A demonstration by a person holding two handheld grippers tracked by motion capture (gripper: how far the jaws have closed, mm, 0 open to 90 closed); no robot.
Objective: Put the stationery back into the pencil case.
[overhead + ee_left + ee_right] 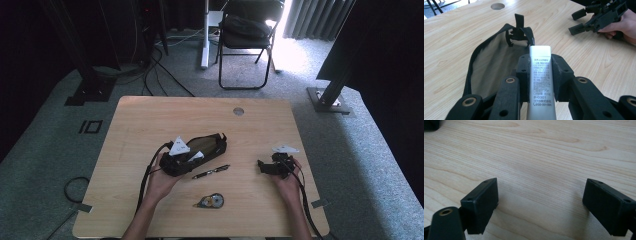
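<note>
My left gripper (pixel 540 68) is shut on a white glue stick (pixel 540 82) with printed text, held lengthwise over the open mouth of a black pencil pouch (pixel 491 62). From above, the left gripper (pixel 192 159) sits at the pouch's near end (pixel 200 150) and the white stick tip (pixel 196 156) pokes out over it. My right gripper (pixel 264 166) rests low on the table at the right, open, with bare wood between its jaws (pixel 540 202). It also shows in the left gripper view, right gripper (pixel 580 21) held by a hand.
A black pen (pixel 210 172) lies just in front of the pouch. A correction tape dispenser (pixel 210 201) sits nearer the front edge. The wooden table (pixel 150 120) has a round cable hole (pixel 238 111) at the back. A folding chair (pixel 247 35) stands beyond.
</note>
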